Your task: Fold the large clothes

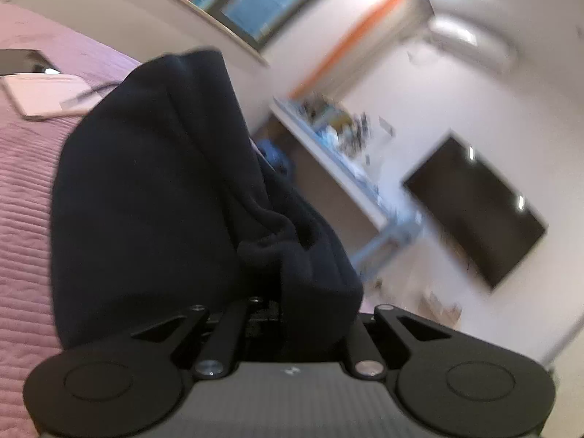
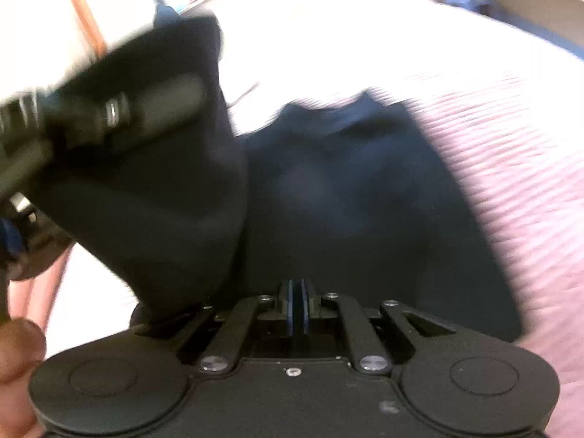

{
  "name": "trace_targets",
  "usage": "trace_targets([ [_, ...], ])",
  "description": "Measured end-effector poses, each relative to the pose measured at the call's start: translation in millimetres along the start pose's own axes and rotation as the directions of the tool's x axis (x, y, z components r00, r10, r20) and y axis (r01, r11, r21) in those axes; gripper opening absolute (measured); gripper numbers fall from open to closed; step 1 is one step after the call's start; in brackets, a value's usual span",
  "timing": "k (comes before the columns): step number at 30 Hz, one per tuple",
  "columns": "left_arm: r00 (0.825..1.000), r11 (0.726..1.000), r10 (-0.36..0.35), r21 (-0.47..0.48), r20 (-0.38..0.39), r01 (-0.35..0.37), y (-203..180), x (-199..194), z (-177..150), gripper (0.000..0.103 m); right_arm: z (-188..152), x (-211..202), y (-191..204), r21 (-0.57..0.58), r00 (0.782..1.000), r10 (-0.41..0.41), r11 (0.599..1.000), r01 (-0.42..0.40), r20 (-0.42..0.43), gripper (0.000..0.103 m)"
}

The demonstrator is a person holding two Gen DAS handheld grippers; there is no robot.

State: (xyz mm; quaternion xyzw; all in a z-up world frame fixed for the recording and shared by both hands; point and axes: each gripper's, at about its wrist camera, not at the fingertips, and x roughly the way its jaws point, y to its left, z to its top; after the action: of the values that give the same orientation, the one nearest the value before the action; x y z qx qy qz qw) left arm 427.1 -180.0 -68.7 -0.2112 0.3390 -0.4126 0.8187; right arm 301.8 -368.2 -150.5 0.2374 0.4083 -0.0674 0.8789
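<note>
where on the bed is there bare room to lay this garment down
Bare pink bedspread lies right of the dark navy garment in the right wrist view. In the left wrist view, bedspread is free below the white tablet. Crowded: far corner, with the tablet and a dark device.

bed (image 1: 25,197): covered with a pink blanket with thin ridged lines, seen in both views.
dark cloth (image 2: 350,197): big and navy, lying partly on the bed, lifted up at one side; edges blurry.
white flat thing (image 1: 43,95): lying on the bed near the far edge, just beside the dark cloth; maybe a tablet or a thin box, hard to tell.
thin cord (image 1: 91,93): lying across the white flat thing.
dark flat thing (image 1: 22,60): on the bed behind the white one, touching it.
</note>
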Motion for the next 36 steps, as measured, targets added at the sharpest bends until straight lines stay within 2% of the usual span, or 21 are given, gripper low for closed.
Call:
trace_targets([
  [3,0.994,0.994,0.053,0.099,-0.091,-0.044,-24.6,36.5,-16.2,0.008,17.2,-22.3,-46.0,0.031,0.995,-0.1,0.995,0.099,0.031,0.008],
  [6,0.98,0.994,0.063,0.103,-0.186,-0.044,-21.7,73.7,-38.4,0.008,33.6,-33.0,-78.2,0.042,0.981,-0.187,0.982,0.185,0.056,0.012],
  [8,0.966,0.99,0.096,0.124,-0.241,-0.067,-17.7,93.0,-53.1,0.008,48.0,-32.4,-92.7,0.041,0.978,-0.202,0.979,0.2,0.056,0.016],
  [10,0.958,0.986,0.118,0.146,-0.26,-0.082,-14.7,100.0,-61.9,0.008,70.2,-29.2,-102.4,0.032,0.987,-0.15,0.988,0.148,0.064,0.02],
  [11,0.958,0.983,0.126,0.159,-0.259,-0.086,-16.0,99.7,-63.4,0.008,84.4,-25.0,-102.9,0.008,0.992,-0.109,0.994,0.109,0.065,0.036],
  [13,0.954,0.98,0.14,0.177,-0.266,-0.094,-11.7,99.6,-57.2,0.008,107.5,-15.5,-93.7,-0.055,0.997,-0.026,0.998,0.029,0.066,0.055],
  [15,0.949,0.978,0.146,0.182,-0.278,-0.097,-14.0,99.5,-57.9,0.008,131.8,-1.5,-81.9,-0.106,0.996,0.072,0.992,-0.066,0.052,0.062],
  [17,0.948,0.979,0.148,0.177,-0.283,-0.1,-15.3,100.3,-55.5,0.008,151.6,13.6,-77.0,-0.118,0.99,0.137,0.984,-0.132,0.036,0.073],
  [21,0.947,0.98,0.151,0.167,-0.283,-0.107,-15.6,97.3,-54.6,0.008,178.9,45.1,-75.4,-0.055,0.978,0.207,0.977,-0.208,-0.014,0.077],
  [24,0.948,0.982,0.151,0.156,-0.279,-0.11,-16.2,98.9,-52.4,0.008,186.7,71.1,-84.6,0.016,0.965,0.252,0.968,-0.252,-0.076,0.077],
  [25,0.949,0.982,0.15,0.153,-0.277,-0.11,-16.8,99.7,-51.6,0.008,184.2,74.6,-88.2,0.041,0.956,0.28,0.96,-0.277,-0.092,0.074],
  [26,0.95,0.982,0.149,0.151,-0.275,-0.11,-17.1,99.0,-52.2,0.008,182.1,79.0,-89.6,0.072,0.942,0.315,0.949,-0.308,-0.114,0.051],
  [28,0.951,0.983,0.148,0.146,-0.27,-0.112,-17.9,91.9,-54.6,0.008,182.7,85.9,-88.4,0.102,0.92,0.357,0.933,-0.345,-0.16,0.023],
  [31,0.955,0.984,0.127,0.155,-0.268,-0.087,-23.7,90.3,-50.7,0.008,184.8,68.3,-75.2,0.044,0.934,0.336,0.942,-0.333,-0.121,0.019],
  [36,0.962,0.978,0.045,0.208,-0.268,0.013,-48.7,98.7,-36.4,0.008,199.4,15.1,-69.9,-0.054,0.955,0.298,0.954,-0.296,0.017,0.017],
])
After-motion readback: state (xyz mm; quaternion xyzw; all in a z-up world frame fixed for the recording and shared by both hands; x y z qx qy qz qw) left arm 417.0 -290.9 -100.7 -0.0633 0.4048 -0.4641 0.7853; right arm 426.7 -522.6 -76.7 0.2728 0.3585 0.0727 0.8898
